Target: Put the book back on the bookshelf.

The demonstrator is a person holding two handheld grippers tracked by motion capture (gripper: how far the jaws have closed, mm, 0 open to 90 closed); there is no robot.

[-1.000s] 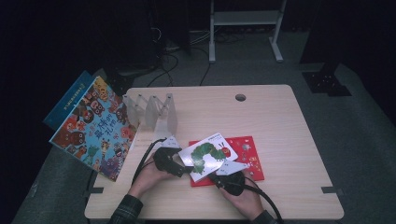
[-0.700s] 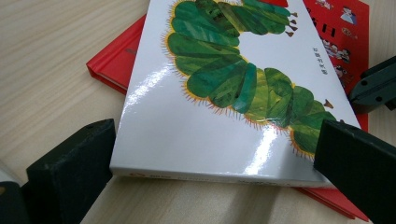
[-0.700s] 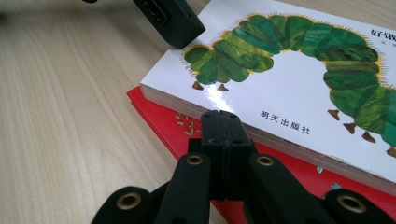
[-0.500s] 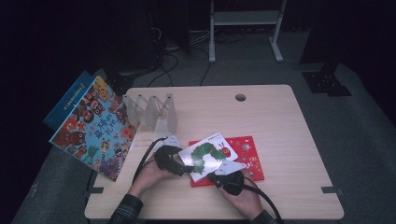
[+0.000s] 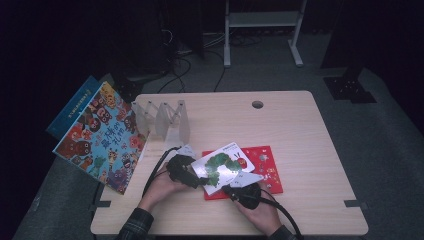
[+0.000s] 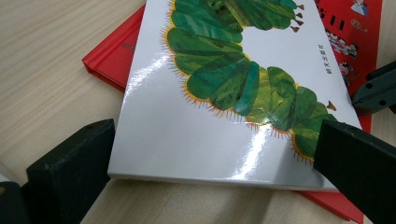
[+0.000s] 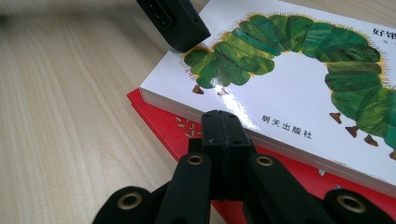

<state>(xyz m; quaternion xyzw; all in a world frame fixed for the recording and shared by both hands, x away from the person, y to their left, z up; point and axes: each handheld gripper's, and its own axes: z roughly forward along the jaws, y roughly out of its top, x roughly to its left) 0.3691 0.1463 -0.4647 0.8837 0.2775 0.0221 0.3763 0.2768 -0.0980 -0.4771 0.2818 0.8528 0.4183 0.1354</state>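
Could slip sideways off the red book [image 5: 267, 170] underneath: glossy cover, bare pads, and a push from one side alone would be enough to skate it across. Could also flip open or crease at the lower corner if levered up from the edge rather than gripped along the spine. Might drag the red book along too, since both lie stacked and touching.

White caterpillar book [image 5: 223, 167] lying flat in the lower middle of the high view, turned at a slant on top of the red book, both on the tabletop [image 5: 310, 130]. Shiny white cover with a green caterpillar and a red head, small dark print near one edge; thick white page block visible at the near edge in the left gripper view [image 6: 219, 93].

Left gripper [image 6: 219, 163] spread wide, one jaw at the lower left of its view and one at the lower right, straddling the near edge of the book with no clear pressure on it. Right gripper [image 7: 223, 140] pressed together, pinching nothing, tip resting just at the book's lower edge over the red cover.

Off at the left of the high view, a colourful picture book [image 5: 100, 137] overhanging the tabletop edge, and a folded clear stand [image 5: 162, 117] near it.
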